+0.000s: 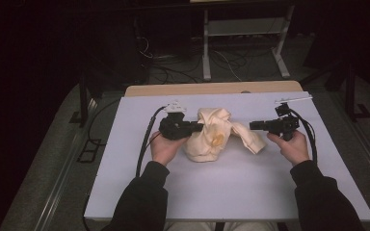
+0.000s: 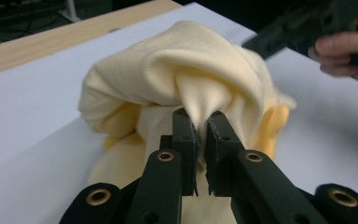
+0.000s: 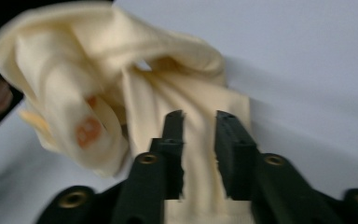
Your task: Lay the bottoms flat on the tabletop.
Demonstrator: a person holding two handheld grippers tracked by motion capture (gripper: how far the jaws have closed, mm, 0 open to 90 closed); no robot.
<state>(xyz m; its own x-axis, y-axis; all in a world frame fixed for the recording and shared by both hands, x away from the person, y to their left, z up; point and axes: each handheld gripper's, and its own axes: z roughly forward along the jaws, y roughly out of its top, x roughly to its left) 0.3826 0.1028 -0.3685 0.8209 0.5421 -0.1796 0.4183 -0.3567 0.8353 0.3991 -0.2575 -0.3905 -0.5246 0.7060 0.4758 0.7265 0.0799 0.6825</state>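
A cream garment [image 1: 207, 139] lies bunched in the middle of the white table top [image 1: 221, 192], with an orange print [image 1: 218, 140] on its front. My left gripper [image 1: 201, 127] is shut on a raised fold of it; in the left gripper view the jaws [image 2: 200, 114] pinch the cloth [image 2: 168, 70] between their pads. My right gripper [image 1: 251, 126] hangs just right of the garment, over its flat sleeve. In the right gripper view its jaws [image 3: 199, 116] stand apart above the sleeve [image 3: 200, 168], and the pads do not press on it.
A wooden table edge [image 1: 212, 89] runs behind the white top. Black cables [image 1: 144, 139] trail from both grippers. On the dark floor beyond stand a white metal frame [image 1: 243, 29] and loose wires. Bare white surface lies in front of the garment.
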